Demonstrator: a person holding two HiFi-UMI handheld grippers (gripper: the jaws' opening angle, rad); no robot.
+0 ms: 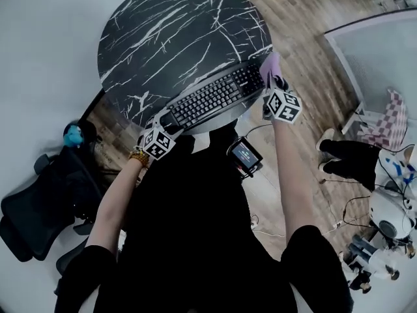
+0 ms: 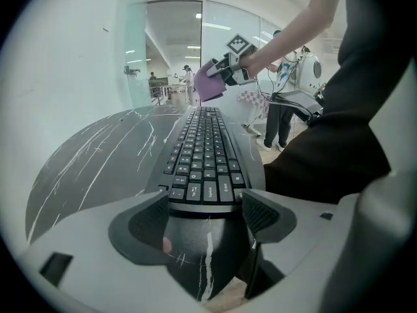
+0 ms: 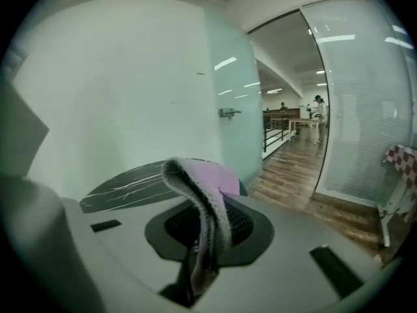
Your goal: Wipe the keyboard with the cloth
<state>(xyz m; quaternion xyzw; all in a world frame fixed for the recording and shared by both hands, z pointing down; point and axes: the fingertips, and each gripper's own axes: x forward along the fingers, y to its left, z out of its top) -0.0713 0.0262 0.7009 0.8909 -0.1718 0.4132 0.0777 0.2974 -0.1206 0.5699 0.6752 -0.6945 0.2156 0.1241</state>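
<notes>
A black keyboard (image 1: 212, 98) lies on a round dark marble table (image 1: 169, 31), along the edge nearest the person. The left gripper (image 2: 203, 217) sits at the keyboard's left end with its jaws spread wide. The short end of the keyboard lies just at their tips, and whether it touches them cannot be told. The right gripper (image 3: 203, 240) is clamped on a folded purple cloth (image 3: 207, 201), held just above the keyboard's right end.
</notes>
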